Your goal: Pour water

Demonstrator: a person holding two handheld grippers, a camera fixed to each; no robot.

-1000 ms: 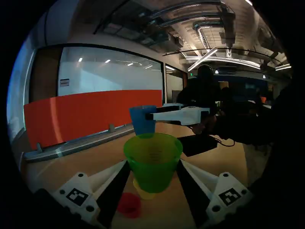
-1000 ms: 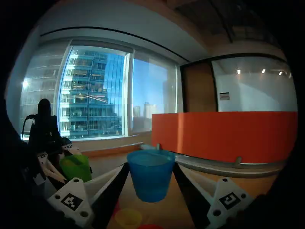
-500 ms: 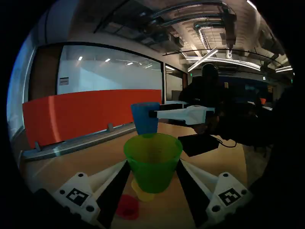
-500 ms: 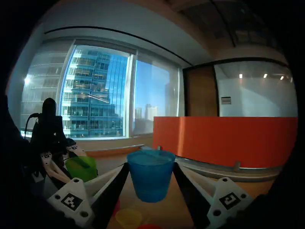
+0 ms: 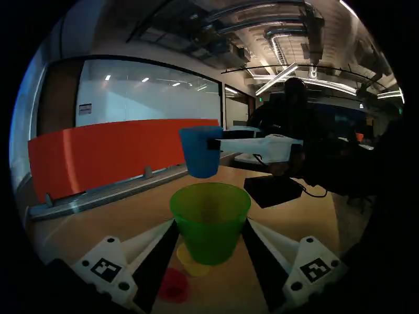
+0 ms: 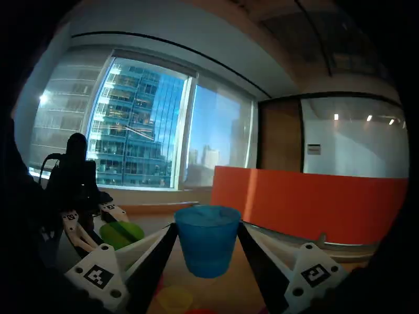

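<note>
I am clamping the green cup between both fingers of my left claw, above the wooden worktop, with a yellow cup and a red cup sitting just below it. My right claw is gripping the blue cup from both sides, upright, higher than the green cup's rim and just beyond it.

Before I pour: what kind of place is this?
Probably an office in a high-rise: tall windows facing glass towers, an orange partition below a glass wall, exposed ceiling ducts with strip lights. The green cup and blue cup are held over a wooden table.
</note>
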